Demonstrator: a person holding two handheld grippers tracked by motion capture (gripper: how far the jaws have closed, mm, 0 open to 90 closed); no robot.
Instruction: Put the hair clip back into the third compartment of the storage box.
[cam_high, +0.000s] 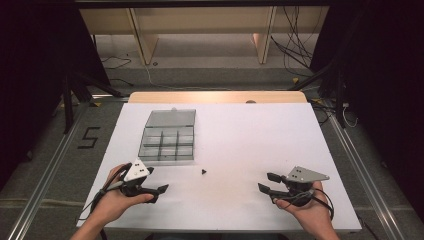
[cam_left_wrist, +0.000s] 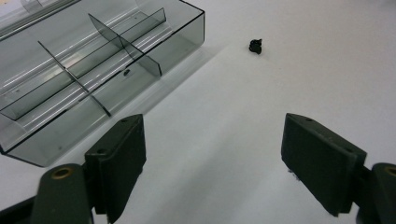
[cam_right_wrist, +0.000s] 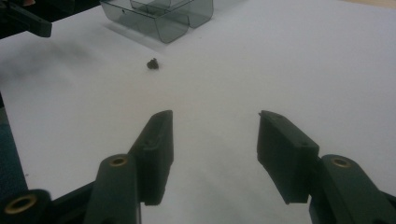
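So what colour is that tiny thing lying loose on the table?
The tiny loose piece is black; the left gripper view shows it best.

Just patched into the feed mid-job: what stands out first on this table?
A smoky clear compartment box sits open on the white table, left of centre. A tiny black part lies alone on the sheet just beyond the box's near right corner. The left gripper and right gripper rest near the front edge, jaws apart, holding nothing.

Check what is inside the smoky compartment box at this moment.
The compartment box lies open, its cells looking bare apart from one tiny dark speck beside a divider. Whether that is a part or a mark cannot be told. A small black piece lies outside on the table.
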